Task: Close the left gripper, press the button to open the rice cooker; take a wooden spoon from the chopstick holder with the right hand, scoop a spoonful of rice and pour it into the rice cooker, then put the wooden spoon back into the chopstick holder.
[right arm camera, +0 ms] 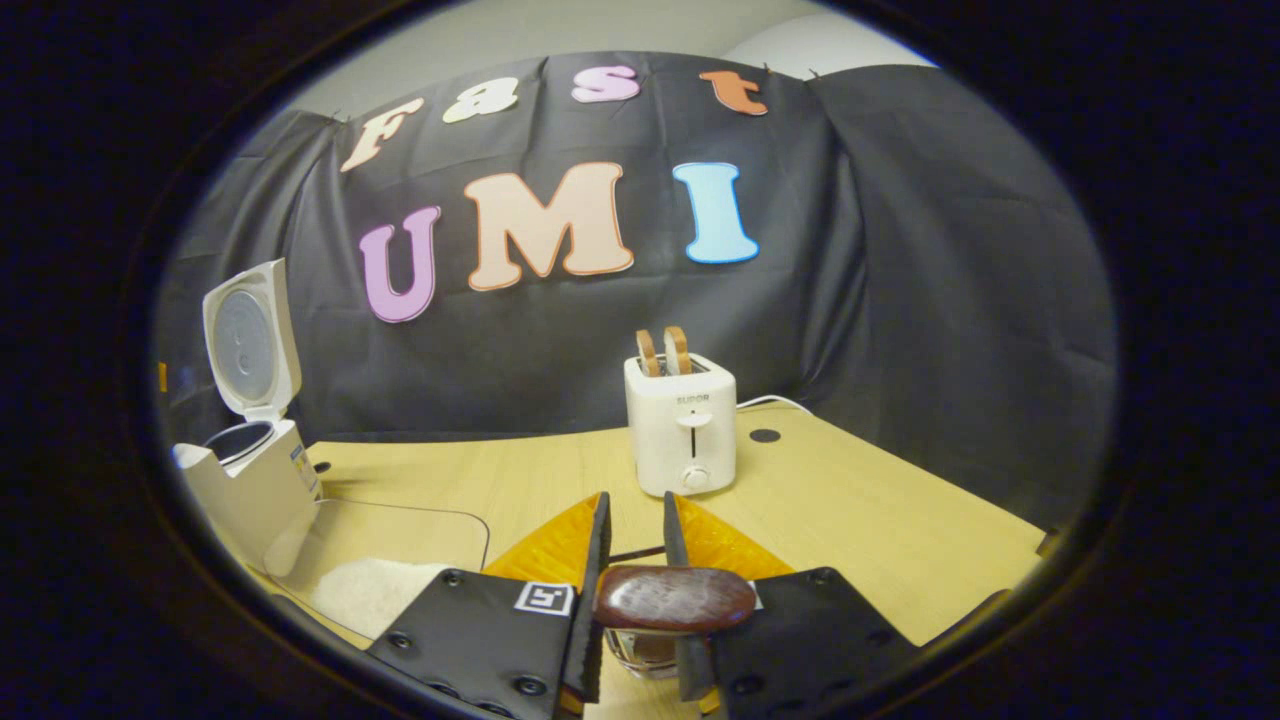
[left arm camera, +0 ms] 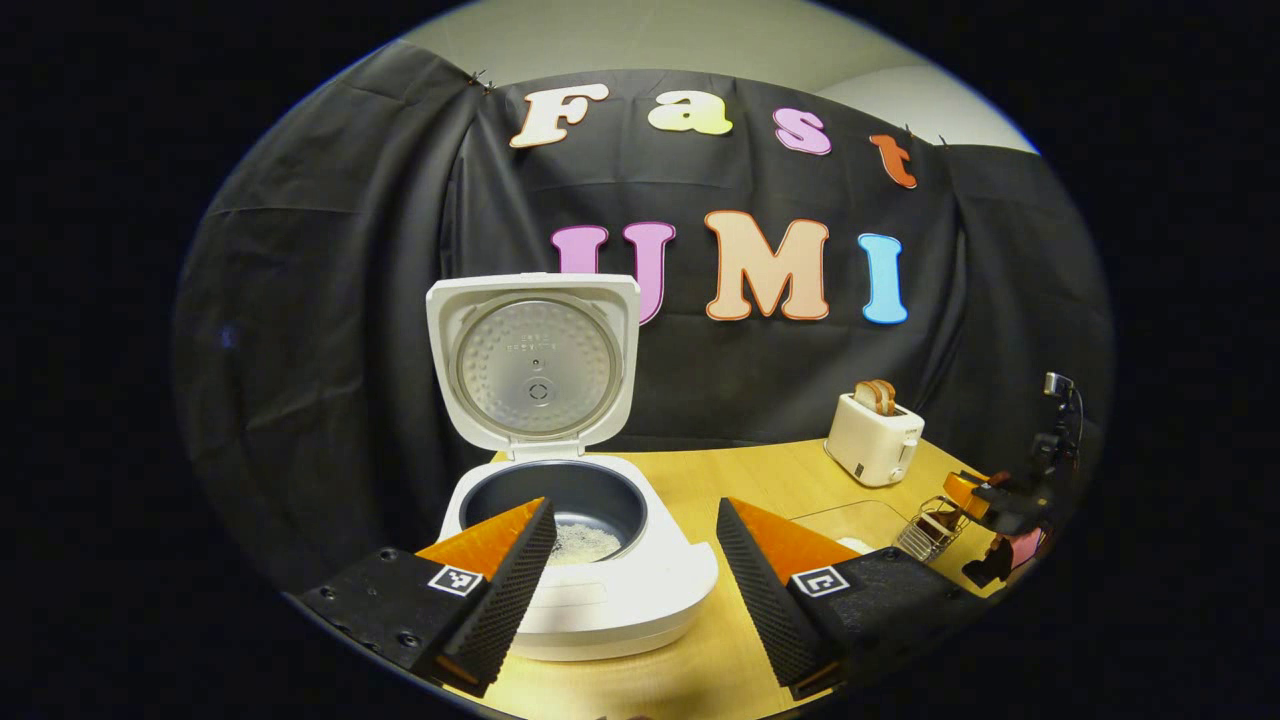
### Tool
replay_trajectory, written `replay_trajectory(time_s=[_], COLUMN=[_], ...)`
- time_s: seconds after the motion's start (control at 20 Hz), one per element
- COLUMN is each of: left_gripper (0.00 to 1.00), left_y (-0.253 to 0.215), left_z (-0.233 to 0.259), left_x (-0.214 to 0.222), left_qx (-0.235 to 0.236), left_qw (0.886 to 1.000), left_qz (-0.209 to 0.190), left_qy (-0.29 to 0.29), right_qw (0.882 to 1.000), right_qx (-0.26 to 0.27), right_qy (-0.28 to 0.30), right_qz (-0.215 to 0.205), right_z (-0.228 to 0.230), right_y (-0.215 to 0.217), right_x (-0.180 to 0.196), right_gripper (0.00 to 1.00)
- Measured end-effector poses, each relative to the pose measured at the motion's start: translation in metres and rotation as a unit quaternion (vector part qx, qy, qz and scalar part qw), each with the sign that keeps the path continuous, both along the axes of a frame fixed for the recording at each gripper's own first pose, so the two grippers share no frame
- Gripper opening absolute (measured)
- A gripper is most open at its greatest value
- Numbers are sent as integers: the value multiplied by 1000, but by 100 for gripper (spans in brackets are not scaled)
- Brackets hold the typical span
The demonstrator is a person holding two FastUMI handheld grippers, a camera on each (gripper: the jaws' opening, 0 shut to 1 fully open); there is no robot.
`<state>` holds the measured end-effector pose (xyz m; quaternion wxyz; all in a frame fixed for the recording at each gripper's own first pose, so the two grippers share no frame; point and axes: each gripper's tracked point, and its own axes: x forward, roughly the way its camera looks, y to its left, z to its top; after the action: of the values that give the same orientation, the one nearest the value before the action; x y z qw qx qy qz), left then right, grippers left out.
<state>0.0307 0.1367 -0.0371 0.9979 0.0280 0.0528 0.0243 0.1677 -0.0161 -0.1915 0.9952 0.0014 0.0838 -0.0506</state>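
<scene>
Now we are holding the right gripper (right arm camera: 634, 545) with its fingers nearly pressed together around the spoon (right arm camera: 673, 598), whose dark wooden end is lying across the gap just behind the tips; whether both fingers are actually pressing on it we cannot tell. Below it a bit of the holder (right arm camera: 640, 652) is showing, so we are judging this as the return step. To do it well we are keeping the spoon upright over the holder and parting the fingers only once it sits inside. Our left gripper (left arm camera: 632, 530) is spread wide and empty, hovering just before the cooker (left arm camera: 600, 590). Its lid (left arm camera: 535, 365) is standing open and rice (left arm camera: 585, 543) is lying in the pot. Farther off a toaster (right arm camera: 682, 436) is standing on the table (right arm camera: 880, 520).
</scene>
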Motion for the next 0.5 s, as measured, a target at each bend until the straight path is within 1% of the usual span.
replay_trajectory(time_s=[0.15, 0.25, 0.3, 0.35, 0.4, 0.45, 0.5], left_gripper=[96, 96, 94, 96, 96, 94, 96], left_y=[-7, -8, -13, -17, -20, -22, -24], left_z=[3, 7, 9, 11, 13, 13, 15], left_x=[4, 7, 8, 8, 8, 8, 7], left_qx=[-14, -22, -29, -35, -40, -45, -50], left_qw=[1000, 999, 999, 998, 997, 997, 996], left_qz=[14, 36, 42, 49, 57, 65, 73], left_qy=[2, -5, -8, -13, -18, -21, -25], right_qw=[999, 998, 998, 997, 996, 995, 995], right_qx=[0, 9, 13, 17, 19, 19, 16], right_qy=[24, 36, 44, 52, 57, 61, 61], right_qz=[25, 40, 47, 54, 61, 71, 82], right_z=[2, 9, 11, 14, 19, 24, 31], right_y=[1, -1, -2, -2, -2, 0, 3], right_x=[9, 14, 17, 19, 20, 20, 21], right_gripper=[33, 33, 33, 33, 33, 33, 33])
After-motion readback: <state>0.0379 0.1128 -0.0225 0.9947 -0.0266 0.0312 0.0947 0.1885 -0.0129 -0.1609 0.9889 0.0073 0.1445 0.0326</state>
